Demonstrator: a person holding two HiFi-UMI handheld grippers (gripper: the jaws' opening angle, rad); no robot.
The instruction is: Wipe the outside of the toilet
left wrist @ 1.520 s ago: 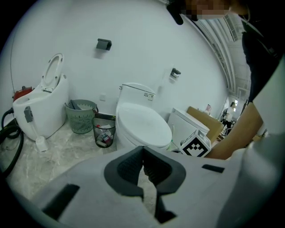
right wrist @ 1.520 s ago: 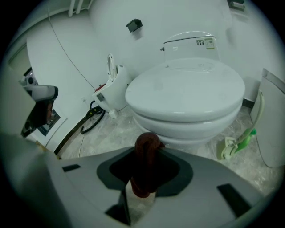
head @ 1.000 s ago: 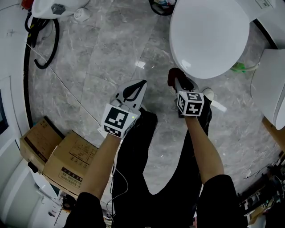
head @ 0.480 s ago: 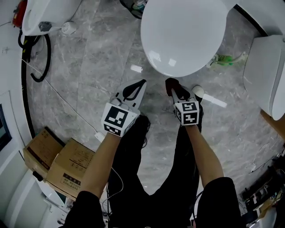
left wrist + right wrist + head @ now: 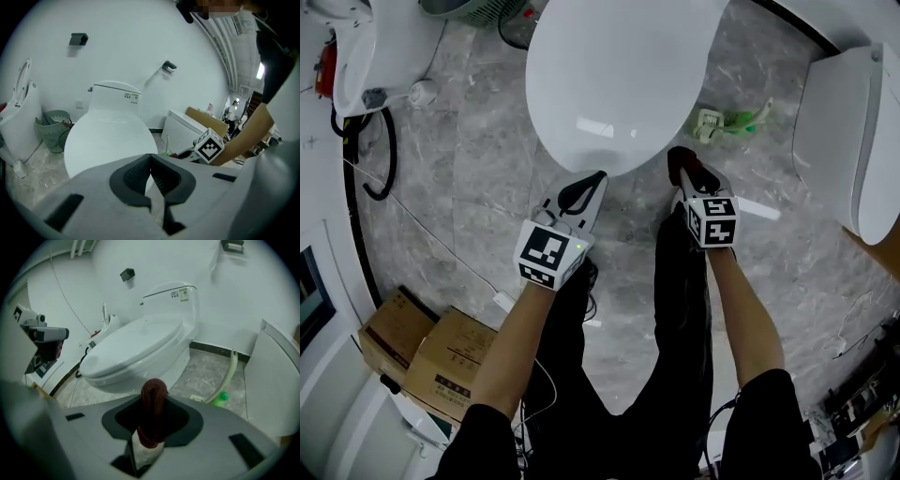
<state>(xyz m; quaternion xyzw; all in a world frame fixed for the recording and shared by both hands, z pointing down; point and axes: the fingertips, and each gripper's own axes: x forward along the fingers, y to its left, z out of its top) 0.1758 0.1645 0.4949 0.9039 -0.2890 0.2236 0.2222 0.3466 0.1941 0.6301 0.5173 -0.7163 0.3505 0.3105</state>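
Observation:
A white toilet (image 5: 623,75) with its lid down fills the top of the head view; it also shows as the toilet (image 5: 108,140) ahead of the left gripper and the toilet (image 5: 140,352) to the left of the right one. My right gripper (image 5: 683,170) is shut on a folded dark red cloth (image 5: 153,408), held just off the bowl's front right side. My left gripper (image 5: 584,188) is shut with nothing in it, its tips under the lid's front rim.
A second white fixture (image 5: 848,141) stands at the right, a urinal (image 5: 356,47) with black hoses at the upper left. A green-tipped brush (image 5: 733,122) lies on the grey marble floor (image 5: 478,169). Cardboard boxes (image 5: 422,352) sit at the lower left, a green basket (image 5: 55,129) beside the toilet.
The toilet has slid left and nearer in the head view as I stepped toward it. Both grippers now sit at the lid's front rim; the right one rose slightly.

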